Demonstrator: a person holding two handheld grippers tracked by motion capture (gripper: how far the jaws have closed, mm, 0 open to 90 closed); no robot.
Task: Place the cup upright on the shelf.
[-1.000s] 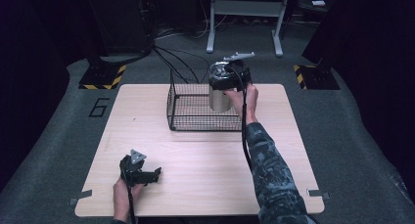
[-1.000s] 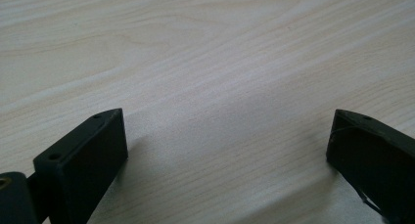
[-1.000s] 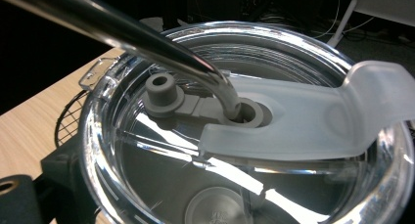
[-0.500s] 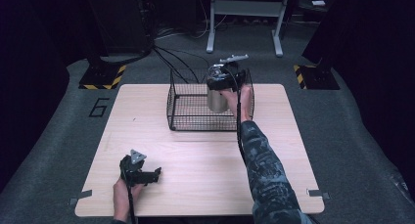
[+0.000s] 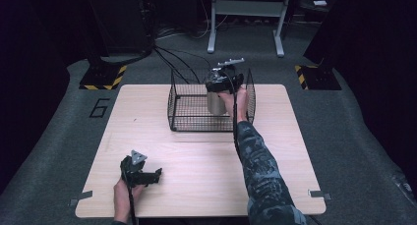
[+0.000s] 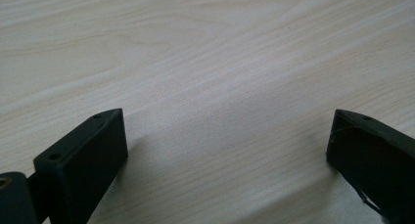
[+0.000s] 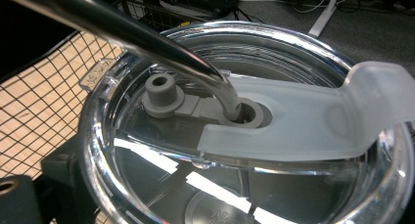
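Note:
A steel tumbler [image 5: 214, 103] with a clear lid [image 7: 244, 111] and a bent metal straw [image 7: 147, 43] stands upright inside the black wire basket [image 5: 184, 122], at its right side. My right gripper [image 5: 220, 91] comes down on it from above and is shut on the tumbler. One of its black fingers [image 7: 56, 172] presses against the tumbler's side under the lid rim. My left gripper [image 5: 153, 176] rests low at the table's front left. It is open [image 6: 227, 128], with bare wood between its fingers.
The wooden table [image 5: 295, 151] has open room in front of and beside the basket. Cables [image 5: 169, 58] and a metal stand [image 5: 246, 18] are on the floor beyond the far edge. Yellow-black marked blocks [image 5: 103, 77] flank the table's back corners.
My right gripper has carried the tumbler slightly left and down within the basket. The left gripper has not moved.

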